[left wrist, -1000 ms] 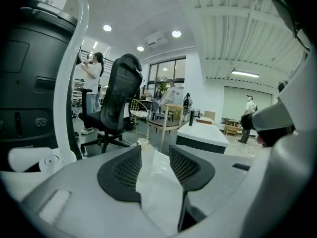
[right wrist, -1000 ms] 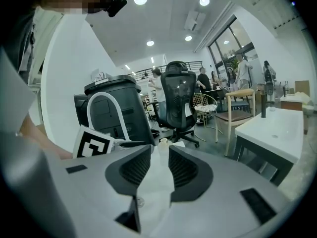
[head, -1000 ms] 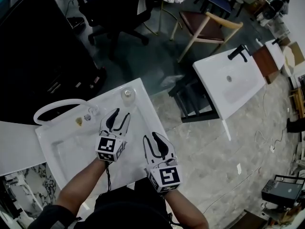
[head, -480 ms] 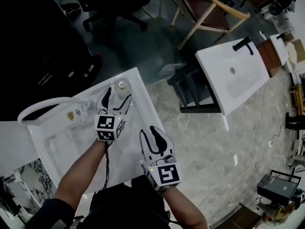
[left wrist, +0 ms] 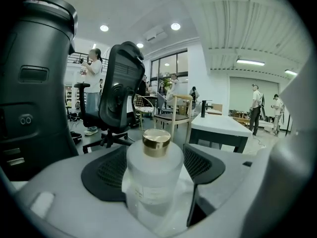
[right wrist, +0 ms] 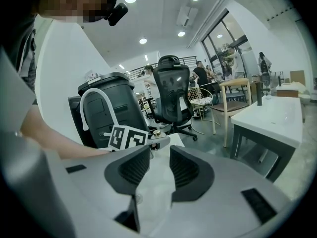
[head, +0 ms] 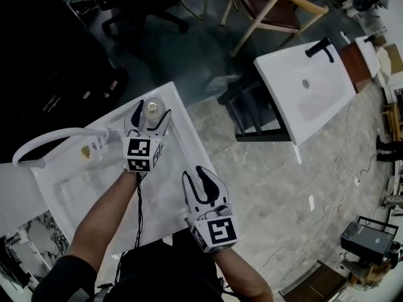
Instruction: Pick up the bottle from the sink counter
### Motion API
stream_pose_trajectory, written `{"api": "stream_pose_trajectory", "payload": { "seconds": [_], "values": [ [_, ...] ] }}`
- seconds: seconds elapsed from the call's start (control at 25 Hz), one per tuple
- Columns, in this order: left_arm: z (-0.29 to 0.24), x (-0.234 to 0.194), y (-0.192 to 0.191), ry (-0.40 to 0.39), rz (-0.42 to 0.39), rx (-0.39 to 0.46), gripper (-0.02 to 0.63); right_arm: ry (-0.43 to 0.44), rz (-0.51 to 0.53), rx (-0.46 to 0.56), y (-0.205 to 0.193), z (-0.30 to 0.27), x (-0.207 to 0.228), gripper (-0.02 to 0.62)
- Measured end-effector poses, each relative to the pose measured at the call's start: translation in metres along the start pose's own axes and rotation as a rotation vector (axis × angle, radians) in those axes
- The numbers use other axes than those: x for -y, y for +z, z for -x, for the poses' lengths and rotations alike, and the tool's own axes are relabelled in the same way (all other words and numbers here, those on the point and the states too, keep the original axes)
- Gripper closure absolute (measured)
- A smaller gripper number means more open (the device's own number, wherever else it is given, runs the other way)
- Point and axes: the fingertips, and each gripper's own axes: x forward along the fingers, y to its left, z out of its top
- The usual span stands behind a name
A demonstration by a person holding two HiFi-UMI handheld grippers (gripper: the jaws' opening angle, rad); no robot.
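A frosted clear bottle [head: 152,107] with a gold cap stands at the far right corner of the white sink counter [head: 189,151]. My left gripper [head: 153,111] is open, one black pad on each side of the bottle [left wrist: 154,180]; its pads do not visibly press on it. My right gripper [head: 196,176] hovers nearer to me, over the counter's right edge. Its jaws are opening and nothing is between them [right wrist: 159,155]. In the right gripper view the left gripper's marker cube [right wrist: 128,137] sits ahead, with the bottle's cap just beyond it.
A white arched faucet [head: 44,142] rises at the counter's left, beside the basin [head: 94,187]. A second white sink counter [head: 308,90] with a black tap [head: 320,48] stands to the right across the floor. A wooden chair [head: 271,8] and a black office chair [left wrist: 119,95] lie beyond.
My left gripper has moved forward to the bottle and its jaws have spread around it. My right gripper has stayed near the counter's right edge.
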Motion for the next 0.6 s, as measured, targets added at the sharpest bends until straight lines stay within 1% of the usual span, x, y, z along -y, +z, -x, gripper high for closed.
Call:
{"api": "stream_pose_trajectory", "payload": {
  "seconds": [0.16,0.36,0.6],
  "values": [
    [-0.011,-0.001,-0.004,0.007,-0.022,-0.02,0.261,-0.008,-0.006,-0.001,0.0,0.005,0.003,0.489],
    [-0.012,-0.003,-0.006,0.003,-0.045,-0.018,0.265,-0.017,-0.02,-0.006,-0.003,0.011,0.006,0.489],
    [-0.007,-0.001,-0.009,-0.014,-0.028,-0.053,0.267,-0.007,-0.027,-0.011,-0.004,0.012,0.002,0.489]
  ]
}}
